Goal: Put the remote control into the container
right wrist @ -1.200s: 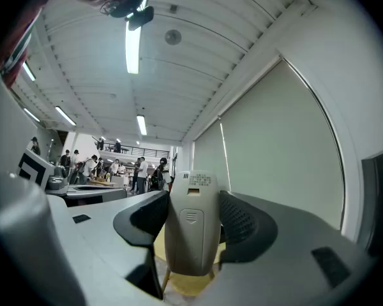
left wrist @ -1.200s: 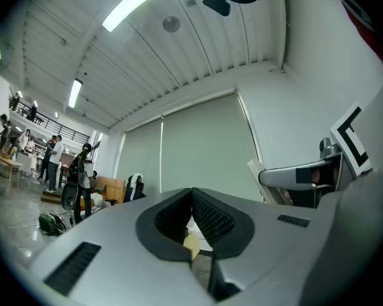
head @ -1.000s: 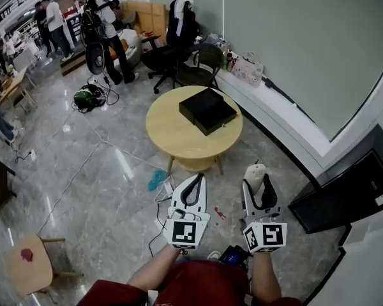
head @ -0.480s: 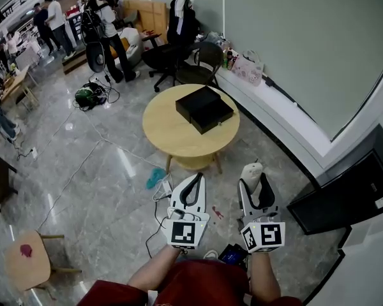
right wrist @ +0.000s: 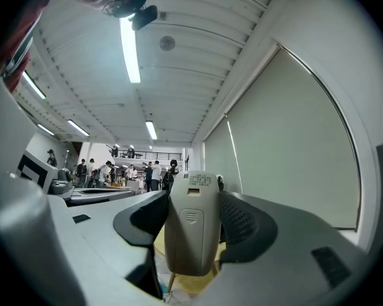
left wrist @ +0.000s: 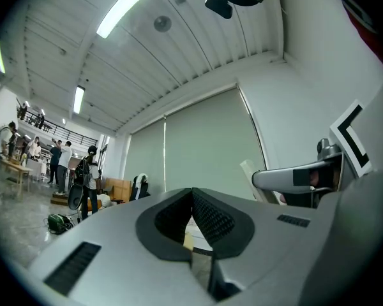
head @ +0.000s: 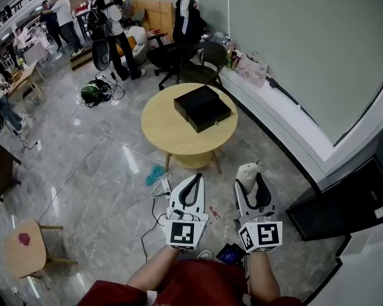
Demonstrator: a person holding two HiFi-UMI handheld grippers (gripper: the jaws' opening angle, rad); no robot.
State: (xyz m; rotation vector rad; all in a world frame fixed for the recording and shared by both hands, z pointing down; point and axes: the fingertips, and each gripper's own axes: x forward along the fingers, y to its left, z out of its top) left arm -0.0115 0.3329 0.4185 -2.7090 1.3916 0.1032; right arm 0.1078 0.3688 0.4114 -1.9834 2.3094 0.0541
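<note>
Grey polished stone makes up the floor (head: 83,164), the largest thing we see from the head view. Cables trail over it, and a small wooden stool (head: 25,250) stands toward the lower left.

Ahead of us is the round, pale wooden tabletop (head: 169,136). The black container (head: 202,108) rests on it toward the far right edge, a flat square box turned corner-on to us.

We hold both grippers low over the floor, short of the tabletop's near edge and well apart from the container. The left gripper (head: 196,178) has its fingers (left wrist: 210,218) brought together at the tips. In the left gripper view we find nothing between them.

The right gripper (head: 252,177) sits just beside it, on its right. Its fingers are closed on the remote control (right wrist: 191,225), with one dark ribbed pad pressing each long side. The remote control is pale grey-beige and stands upright between the fingers. Its back, with the battery cover, faces the right gripper's camera, and its upper end rises past the fingertips.

From the head view it shows as a light rounded end poking out beyond the right gripper's tips. There it is above the floor, near the tabletop's near right edge but not over it.
</note>
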